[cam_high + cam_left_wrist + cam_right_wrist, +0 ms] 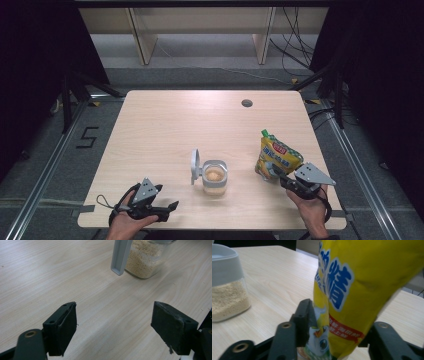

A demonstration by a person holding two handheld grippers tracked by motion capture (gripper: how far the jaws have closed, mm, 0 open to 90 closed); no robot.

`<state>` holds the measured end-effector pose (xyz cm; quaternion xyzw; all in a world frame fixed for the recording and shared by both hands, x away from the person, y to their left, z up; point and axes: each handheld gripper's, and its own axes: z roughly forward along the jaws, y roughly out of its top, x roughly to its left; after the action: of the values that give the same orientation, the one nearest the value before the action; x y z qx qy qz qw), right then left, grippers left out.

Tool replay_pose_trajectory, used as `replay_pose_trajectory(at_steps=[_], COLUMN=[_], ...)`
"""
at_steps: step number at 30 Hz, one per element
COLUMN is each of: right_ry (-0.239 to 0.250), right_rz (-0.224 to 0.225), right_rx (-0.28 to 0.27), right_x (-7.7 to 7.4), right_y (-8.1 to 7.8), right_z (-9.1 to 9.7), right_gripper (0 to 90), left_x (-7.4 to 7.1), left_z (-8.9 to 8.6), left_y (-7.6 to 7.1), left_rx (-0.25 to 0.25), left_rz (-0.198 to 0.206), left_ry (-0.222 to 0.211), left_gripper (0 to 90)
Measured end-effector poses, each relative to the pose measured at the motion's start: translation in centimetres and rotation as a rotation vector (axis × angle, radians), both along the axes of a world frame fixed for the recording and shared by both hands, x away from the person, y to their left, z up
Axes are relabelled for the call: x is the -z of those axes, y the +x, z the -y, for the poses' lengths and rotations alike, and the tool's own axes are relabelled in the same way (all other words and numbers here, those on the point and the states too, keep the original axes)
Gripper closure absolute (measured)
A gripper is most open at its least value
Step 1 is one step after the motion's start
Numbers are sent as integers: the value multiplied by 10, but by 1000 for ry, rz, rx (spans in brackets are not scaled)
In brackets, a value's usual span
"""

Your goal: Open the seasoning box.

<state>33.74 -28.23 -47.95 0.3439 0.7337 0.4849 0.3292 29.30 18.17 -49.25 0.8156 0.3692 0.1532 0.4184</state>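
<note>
While the yellow pouch (278,159) stands upright near the table's (165,120) right edge, the right gripper (276,173) sits at its lower end with the pouch between its 2 jaws; in the right gripper view the left pad touches the pouch, but whether both pads press cannot be told. Left of the pouch, the glass jar (215,176) of pale granules stands with its grey lid (194,166) flipped up. Near the front edge, the left gripper (166,211) rests with jaws spread wide over bare wood.

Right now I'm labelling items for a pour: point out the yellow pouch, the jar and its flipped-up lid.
yellow pouch (279,159), high view, printed front face.
jar (215,178), high view, granule-filled glass body.
lid (194,165), high view, raised grey flap.
</note>
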Motion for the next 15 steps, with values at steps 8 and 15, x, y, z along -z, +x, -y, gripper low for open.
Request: replay_pose_trajectory(at_steps=[8,15], right_ry=[60,80], right_rz=[-112,-204], right_rx=[80,108], right_x=[-2,-1], right_y=[-20,-38], right_z=[5,6], right_gripper=[366,320], left_x=[0,0], left_z=[0,0], left_y=[0,0], left_rx=[6,1], left_rz=[-1,-1], left_ry=[4,2], left_gripper=[199,198])
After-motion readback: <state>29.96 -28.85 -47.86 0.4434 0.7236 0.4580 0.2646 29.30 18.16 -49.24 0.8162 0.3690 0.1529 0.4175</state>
